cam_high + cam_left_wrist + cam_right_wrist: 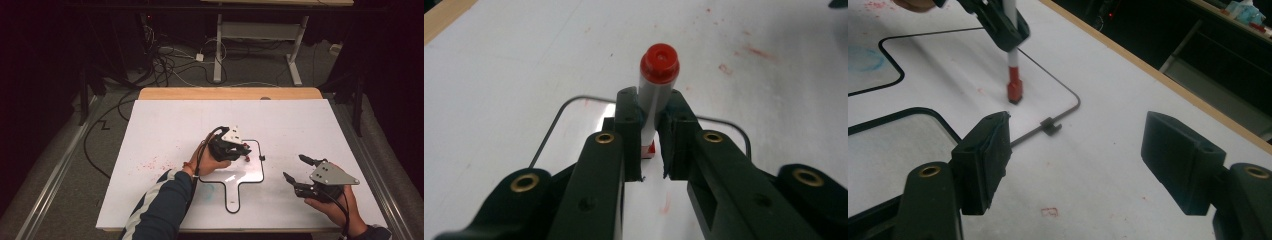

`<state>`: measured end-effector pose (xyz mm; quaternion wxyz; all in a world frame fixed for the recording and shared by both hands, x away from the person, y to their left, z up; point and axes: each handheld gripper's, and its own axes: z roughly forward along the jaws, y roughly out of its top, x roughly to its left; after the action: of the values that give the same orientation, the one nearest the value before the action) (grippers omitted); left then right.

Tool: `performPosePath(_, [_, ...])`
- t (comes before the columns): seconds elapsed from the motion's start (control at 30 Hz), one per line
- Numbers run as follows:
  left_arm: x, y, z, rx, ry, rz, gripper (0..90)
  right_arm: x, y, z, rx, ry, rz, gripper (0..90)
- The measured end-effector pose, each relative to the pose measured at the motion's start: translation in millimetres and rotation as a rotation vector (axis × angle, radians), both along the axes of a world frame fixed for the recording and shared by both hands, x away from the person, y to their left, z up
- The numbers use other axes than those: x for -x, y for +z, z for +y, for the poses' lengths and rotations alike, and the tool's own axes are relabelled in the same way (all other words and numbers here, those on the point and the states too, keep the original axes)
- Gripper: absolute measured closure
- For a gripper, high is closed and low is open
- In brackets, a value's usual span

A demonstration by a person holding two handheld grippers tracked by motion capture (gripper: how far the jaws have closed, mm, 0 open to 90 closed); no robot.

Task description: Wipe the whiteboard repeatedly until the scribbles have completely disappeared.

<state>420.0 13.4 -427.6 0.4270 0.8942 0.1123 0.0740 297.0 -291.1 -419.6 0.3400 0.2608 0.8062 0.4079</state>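
My left gripper [239, 146] is shut on a grey marker [659, 65] with red ends and holds it upright. The marker [1012, 75] has its lower red end down at the white surface inside the black-edged board [262, 167]; I cannot tell if it touches. In the left gripper view both pads clamp the marker's barrel below its red top. My right gripper [295, 166] hovers at the right of the table, open, nothing between its jaws [1085, 150]. It looks toward the left gripper [998, 20].
The black-edged board has a handle [233, 200] toward the near table edge and a small clip [1050, 126] on its right side. Red specks [155, 162] mark the white table sheet at left, a faint blue smear [207, 190] lies beside the handle. Cables run across the floor beyond.
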Motion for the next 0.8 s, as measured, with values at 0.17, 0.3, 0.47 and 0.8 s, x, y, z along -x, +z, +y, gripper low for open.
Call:
performPosePath(0.17, [10.6, 6.4, 16.3, -0.06, -0.027, 0.013, 78.7, 0.1, -0.4, 1.7, 0.005, 0.001, 0.002, 28.6])
performPosePath(0.3, [17.6, 8.3, 24.7, -0.079, -0.036, 0.025, 78.7, -1.0, -0.4, 2.9, 0.006, 0.003, 0.002, 28.7])
performPosePath(0.47, [16.0, 7.5, 20.4, -0.068, -0.04, 0.024, 78.7, -2.0, -1.3, 6.0, 0.009, 0.012, 0.007, 28.7])
performPosePath(0.8, [13.2, 2.5, -11.0, -0.012, -0.078, 0.01, 78.8, -2.4, -0.9, 4.9, 0.004, 0.016, 0.006, 28.7])
